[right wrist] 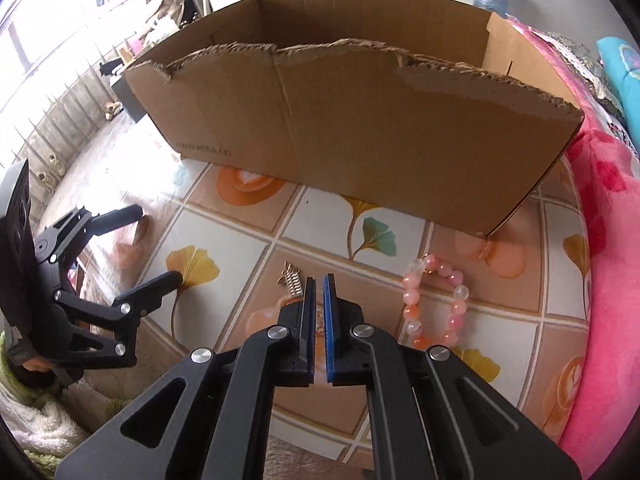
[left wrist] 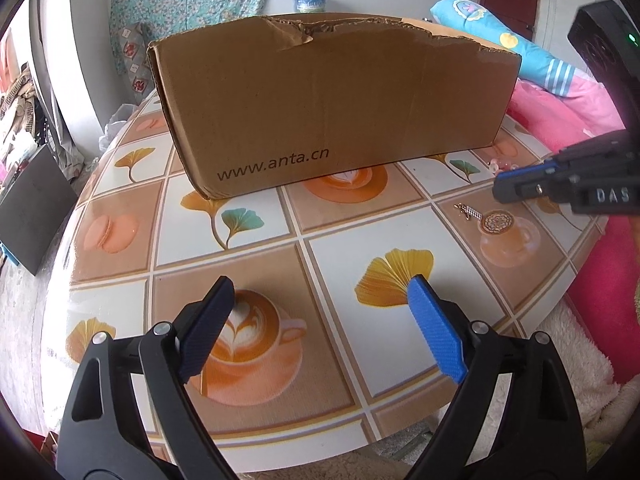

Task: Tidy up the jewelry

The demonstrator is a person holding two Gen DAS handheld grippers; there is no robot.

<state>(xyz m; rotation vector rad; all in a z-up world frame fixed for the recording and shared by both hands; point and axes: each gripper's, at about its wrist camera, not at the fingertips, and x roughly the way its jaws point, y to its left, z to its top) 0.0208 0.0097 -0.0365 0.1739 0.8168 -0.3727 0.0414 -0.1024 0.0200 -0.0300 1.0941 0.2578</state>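
A brown cardboard box with torn top edges stands on the round table; it also shows in the right wrist view, open at the top. A small metal hair clip lies on the table to its right, also seen in the right wrist view just left of my right fingertips. A pink bead bracelet lies right of my right gripper, which is shut and empty above the table. My left gripper is open and empty over the near table; it shows at the left of the right wrist view.
The table has a glossy cover printed with coffee cups and ginkgo leaves. A pink blanket and a blue pillow lie to the right. A black box stands on the floor at the left. A fluffy white rug lies below.
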